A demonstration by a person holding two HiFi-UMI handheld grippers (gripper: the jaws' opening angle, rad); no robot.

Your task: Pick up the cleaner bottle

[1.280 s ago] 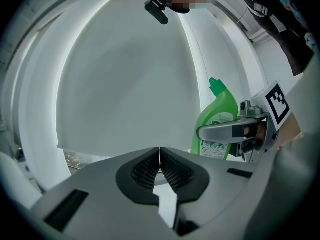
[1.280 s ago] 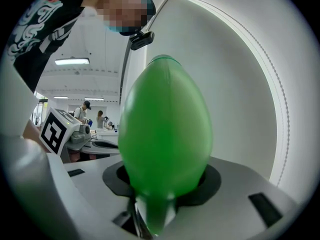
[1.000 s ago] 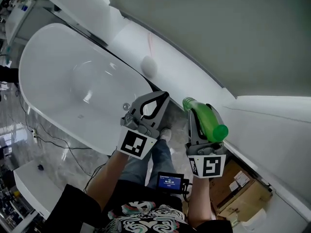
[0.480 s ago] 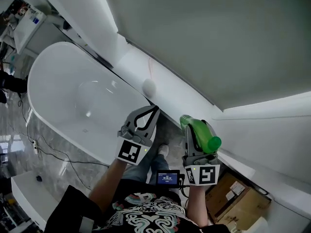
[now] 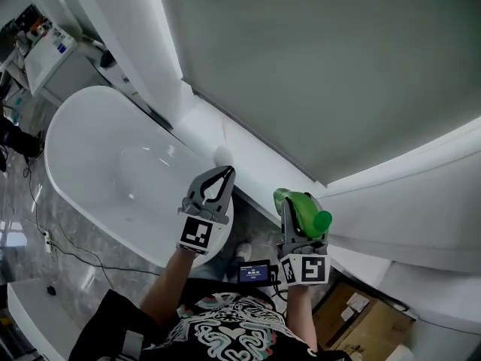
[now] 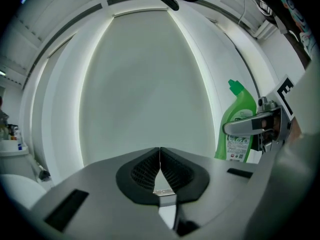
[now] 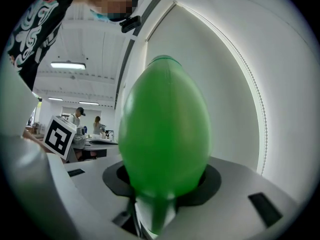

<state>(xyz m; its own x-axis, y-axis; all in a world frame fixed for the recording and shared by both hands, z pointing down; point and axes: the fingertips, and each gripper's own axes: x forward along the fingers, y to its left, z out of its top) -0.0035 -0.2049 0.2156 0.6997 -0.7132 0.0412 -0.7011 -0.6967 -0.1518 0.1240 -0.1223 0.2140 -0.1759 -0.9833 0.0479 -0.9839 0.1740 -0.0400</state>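
Right claw (image 5: 295, 215) clamps the cleaner bottle (image 5: 307, 207) beside the bathtub (image 5: 90, 149) (left claw (image 5: 219, 179) pressed together, empty); pickup seems done, and only a steady hold remains.

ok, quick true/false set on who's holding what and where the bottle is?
1. The right hand-held gripper is shut on the green cleaner bottle. True.
2. The left hand-held gripper grips a sponge. False: its jaws are together with nothing between them.
3. The cleaner bottle stands inside the white bathtub. False: it is held in the air, clear of the tub, which lies to the left in the head view.
4. A cardboard box lies at the lower right of the head view. True.
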